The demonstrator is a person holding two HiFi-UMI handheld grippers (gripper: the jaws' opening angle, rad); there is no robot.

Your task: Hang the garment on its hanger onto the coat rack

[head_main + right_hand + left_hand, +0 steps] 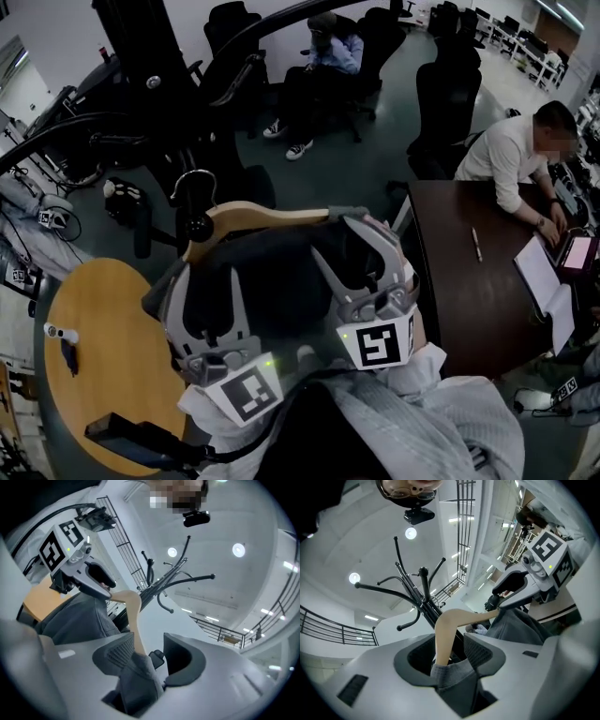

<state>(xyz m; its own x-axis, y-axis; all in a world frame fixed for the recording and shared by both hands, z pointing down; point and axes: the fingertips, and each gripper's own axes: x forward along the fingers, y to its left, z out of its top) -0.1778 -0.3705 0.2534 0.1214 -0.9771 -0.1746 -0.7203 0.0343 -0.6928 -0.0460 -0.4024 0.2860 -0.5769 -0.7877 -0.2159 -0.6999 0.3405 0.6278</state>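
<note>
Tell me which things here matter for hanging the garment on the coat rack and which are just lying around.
For the job: grey garment, wooden hanger, coat rack, left gripper, right gripper.

Just lying about: round wooden table, dark desk, pen, open notebook, office chair.

Hanger (272, 217) spans across in front of me, garment (272, 281) draped on it. Left gripper (206, 281) is at its left end and right gripper (361, 248) at its right. Coat rack (423, 592) stands beyond. Round table (103, 347) is to my left, desk (469, 291) to my right — a person (511, 155) seated at it.
</note>
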